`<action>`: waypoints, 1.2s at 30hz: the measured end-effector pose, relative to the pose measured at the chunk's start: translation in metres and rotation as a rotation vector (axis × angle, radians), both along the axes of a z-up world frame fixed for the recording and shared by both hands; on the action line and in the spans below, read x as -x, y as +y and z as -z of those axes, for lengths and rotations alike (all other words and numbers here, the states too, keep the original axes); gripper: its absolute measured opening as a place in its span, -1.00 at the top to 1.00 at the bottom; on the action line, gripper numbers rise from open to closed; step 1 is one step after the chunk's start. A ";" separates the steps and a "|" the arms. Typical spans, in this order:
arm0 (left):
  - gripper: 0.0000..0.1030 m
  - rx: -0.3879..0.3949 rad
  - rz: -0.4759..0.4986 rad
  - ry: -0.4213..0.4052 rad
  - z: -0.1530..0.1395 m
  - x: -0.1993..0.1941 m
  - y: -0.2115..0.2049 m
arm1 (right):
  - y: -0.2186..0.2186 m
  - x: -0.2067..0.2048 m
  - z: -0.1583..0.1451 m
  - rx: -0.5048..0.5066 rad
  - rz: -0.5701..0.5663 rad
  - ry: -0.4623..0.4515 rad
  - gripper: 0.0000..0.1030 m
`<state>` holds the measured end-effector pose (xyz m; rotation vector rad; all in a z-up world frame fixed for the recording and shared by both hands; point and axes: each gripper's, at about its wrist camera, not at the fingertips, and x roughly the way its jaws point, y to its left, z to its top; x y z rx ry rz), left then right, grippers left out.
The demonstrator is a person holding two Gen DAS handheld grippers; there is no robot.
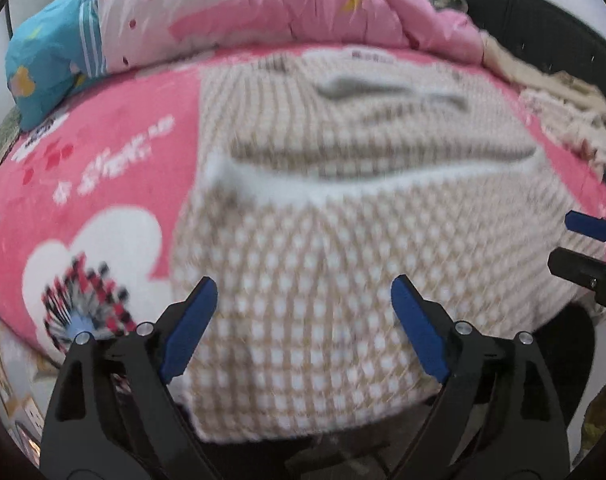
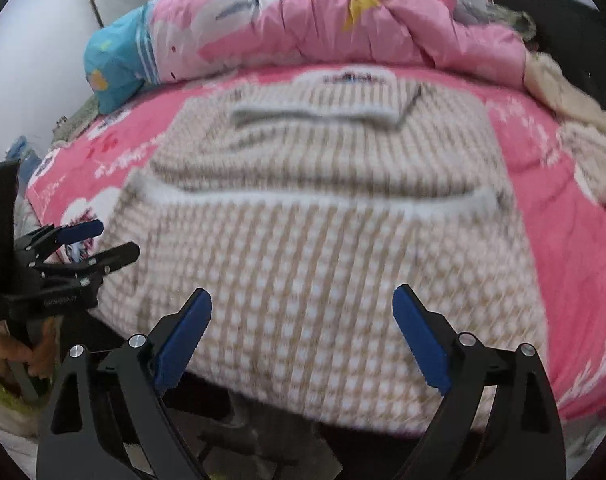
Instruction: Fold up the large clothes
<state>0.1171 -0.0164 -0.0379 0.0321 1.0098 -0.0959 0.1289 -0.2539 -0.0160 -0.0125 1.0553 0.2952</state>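
1. The checked sweater (image 1: 315, 248) lies spread on the pink bedsheet (image 1: 103, 184), and I take it as my landmark. It already has one fold in it: a white hem edge (image 1: 343, 188) runs crosswise over its middle, and the doubled lower part hangs toward me over the near side of the bed.
2. My left gripper (image 1: 303, 320) hovers above the sweater's near-left part, fingers spread wide, nothing between them and no pad pressing on cloth.
3. My right gripper (image 2: 303, 324) hovers above the sweater's near-right part, just as wide and just as empty.
4. From both grippers the sweater lies ahead and below. Its long axis, as it now lies, runs away from me toward the pink quilt (image 1: 303, 4) heaped beyond its far end; the crosswise hem sits between my fingers and the collar (image 2: 315, 114).
5. The sweater's left border is nearer my left gripper, its right border nearer my right; neither reaches across.
6. I judge the next fold turns on this: each gripper must drop onto its own side's edge, so both borders travel together and the panel stays square.
7. Motion blur hides exactly where the nearest edge ends beneath my fingers.
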 end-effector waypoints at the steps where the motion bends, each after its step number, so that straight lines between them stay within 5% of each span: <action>1: -0.66 -0.009 -0.005 0.013 0.010 0.000 -0.001 | 0.001 -0.001 0.009 0.025 0.007 0.013 -0.74; 4: -0.73 -0.013 -0.018 -0.003 0.021 0.001 0.000 | -0.003 -0.002 0.030 0.033 0.035 0.051 -0.78; 9: -0.85 0.017 -0.030 -0.005 0.024 -0.001 0.006 | 0.000 0.002 0.012 0.047 0.046 0.009 -0.78; 14: -0.85 -0.006 -0.029 -0.002 0.025 -0.002 0.003 | 0.003 -0.007 0.035 0.083 0.049 0.053 -0.88; 36: -0.85 -0.056 0.031 0.027 0.025 -0.005 -0.007 | -0.027 -0.025 0.033 0.006 0.071 0.085 -0.89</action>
